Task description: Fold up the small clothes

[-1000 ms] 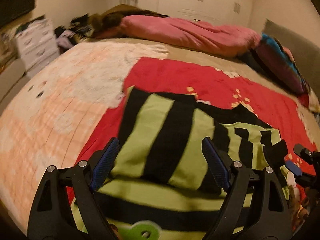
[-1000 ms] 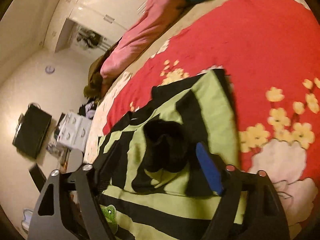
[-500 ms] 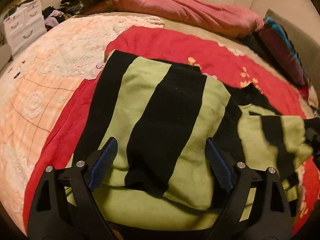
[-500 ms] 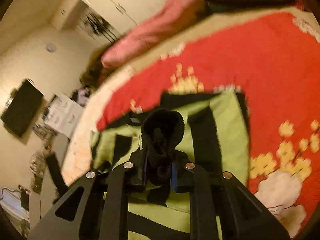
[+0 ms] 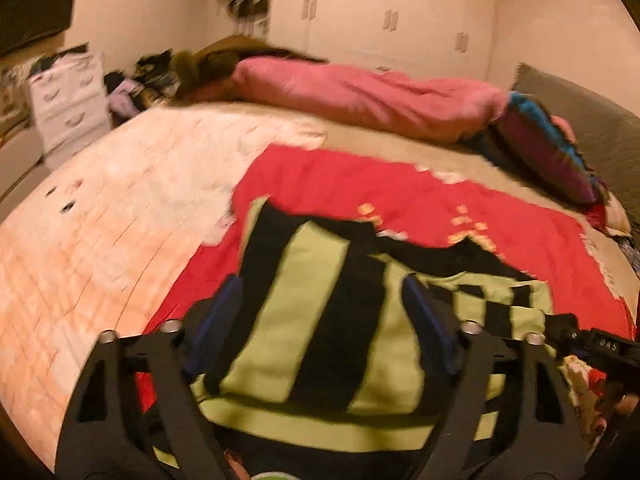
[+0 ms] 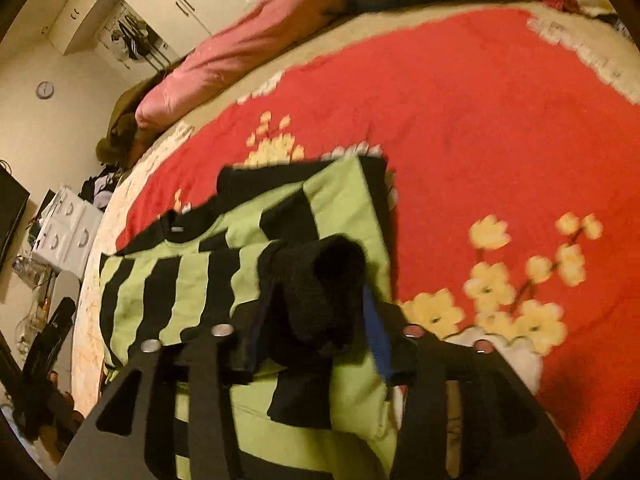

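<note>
1. Looking down my left gripper [image 5: 324, 316], I see its blue pads [image 5: 218, 312] standing well apart and pinching nothing; the jaws have just been closing a little, with only the sweater's folded panel lying under the gap between them.
2. My right gripper [image 6: 316, 316] has its jaws part-way apart, and they have just been opening. The black cuff [image 6: 324, 280] of the sleeve sits between them. The blue pad [image 6: 376, 332] on the right side looks just clear of the knit, though blur stops me being certain; the other pad is hidden behind the cuff.
3. The sweater [image 5: 316, 320], lime green with black stripes, lies flat on the bed just ahead of both grippers. One panel is folded over its middle, and the striped sleeve runs across the body towards the cuff.
4. In the right view the black neckband [image 6: 180, 228] shows at the far left of the sweater.
5. Under the sweater is a red blanket [image 6: 460, 120] with yellow flowers [image 6: 516, 300], and the sweater lies wholly on it.
6. Left of the red blanket, in the left view, is a pale peach quilt [image 5: 92, 240].
7. A pink duvet [image 5: 360, 96] is bunched along the far edge of the bed, with a striped pillow [image 5: 548, 152] at its right end.
8. Past the bed stand white drawers [image 5: 68, 96] and white wardrobe doors [image 5: 384, 20].
</note>
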Tool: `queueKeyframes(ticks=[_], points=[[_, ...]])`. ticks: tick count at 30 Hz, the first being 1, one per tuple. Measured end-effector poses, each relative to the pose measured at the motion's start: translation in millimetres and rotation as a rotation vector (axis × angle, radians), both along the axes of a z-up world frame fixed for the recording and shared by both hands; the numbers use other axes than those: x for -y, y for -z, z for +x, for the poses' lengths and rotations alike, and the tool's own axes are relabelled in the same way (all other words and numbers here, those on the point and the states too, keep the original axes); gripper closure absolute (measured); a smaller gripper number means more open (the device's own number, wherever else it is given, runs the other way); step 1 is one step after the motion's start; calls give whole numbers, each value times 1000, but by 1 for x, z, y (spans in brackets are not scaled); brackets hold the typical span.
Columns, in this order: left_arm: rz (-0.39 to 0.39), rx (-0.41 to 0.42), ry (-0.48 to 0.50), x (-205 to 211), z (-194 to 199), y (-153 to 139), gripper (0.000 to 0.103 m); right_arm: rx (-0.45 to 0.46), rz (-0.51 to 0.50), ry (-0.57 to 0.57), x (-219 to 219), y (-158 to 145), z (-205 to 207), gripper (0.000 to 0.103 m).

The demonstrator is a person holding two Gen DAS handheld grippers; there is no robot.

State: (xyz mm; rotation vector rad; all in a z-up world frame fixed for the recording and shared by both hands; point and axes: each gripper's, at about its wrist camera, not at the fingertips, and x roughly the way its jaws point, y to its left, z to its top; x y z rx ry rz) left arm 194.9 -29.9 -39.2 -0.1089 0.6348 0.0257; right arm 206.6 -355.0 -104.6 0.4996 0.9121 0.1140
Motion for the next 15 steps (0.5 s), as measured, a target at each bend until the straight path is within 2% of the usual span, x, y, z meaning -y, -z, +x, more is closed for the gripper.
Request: queueKeyframes(ticks=[3, 6, 9, 15], points=[[4, -49, 102, 20, 16, 10, 44, 101, -59, 13, 0, -26, -11, 52], [33, -161, 97, 25, 42, 37, 44, 175, -92, -43, -12, -44, -18, 52], [84, -181, 54, 18, 50, 50, 42, 215, -130, -136, -38, -51, -16, 52], [104, -185, 72, 17, 52, 59, 34, 216, -189, -254, -79, -45, 0, 52]])
